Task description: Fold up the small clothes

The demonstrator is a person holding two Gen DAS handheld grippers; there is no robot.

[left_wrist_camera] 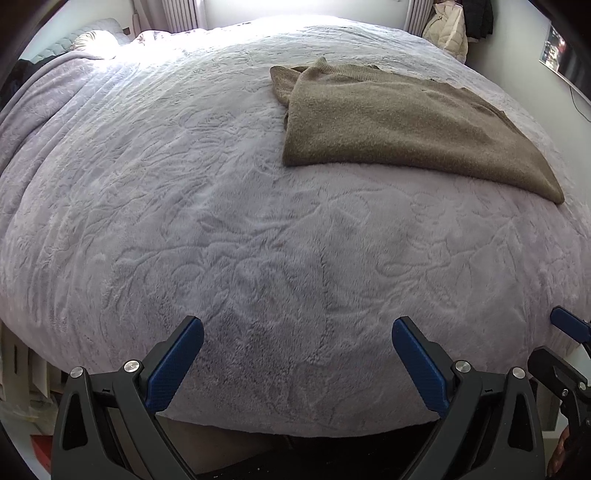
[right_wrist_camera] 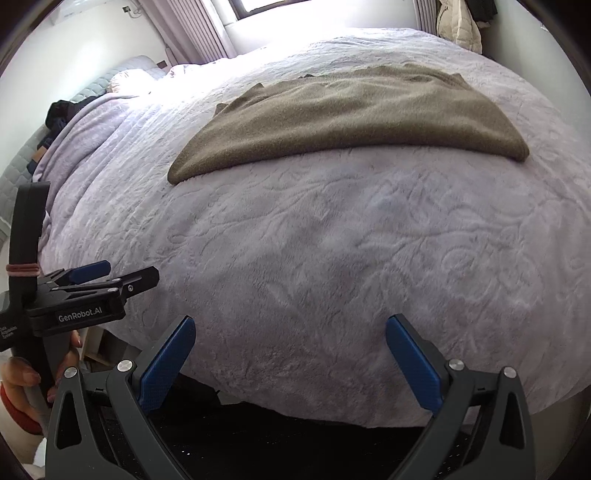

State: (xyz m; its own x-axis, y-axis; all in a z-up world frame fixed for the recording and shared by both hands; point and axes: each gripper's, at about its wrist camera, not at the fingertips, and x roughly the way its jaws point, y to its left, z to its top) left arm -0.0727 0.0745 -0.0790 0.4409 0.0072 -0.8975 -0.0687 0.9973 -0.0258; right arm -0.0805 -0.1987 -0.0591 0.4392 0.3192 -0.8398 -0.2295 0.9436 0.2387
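An olive-brown knitted sweater (left_wrist_camera: 399, 122) lies folded flat on the bed, up and to the right in the left wrist view. In the right wrist view the sweater (right_wrist_camera: 351, 118) spreads across the upper middle. My left gripper (left_wrist_camera: 297, 328) stands open over the near edge of the bed, far short of the sweater, with nothing between its blue pads. My right gripper (right_wrist_camera: 290, 326) is open too, empty, also at the near edge. The left gripper (right_wrist_camera: 110, 271) shows from the side at the left of the right wrist view, a hand (right_wrist_camera: 22, 376) holding its handle.
A pale lilac plush bedspread (left_wrist_camera: 221, 221) with a raised leaf pattern covers the whole bed. Pillows (left_wrist_camera: 96, 40) and dark clothes (right_wrist_camera: 59, 114) sit at the far left. Jackets (left_wrist_camera: 450, 29) hang by the wall at the far right. A dark floor (right_wrist_camera: 295, 439) lies below the bed's edge.
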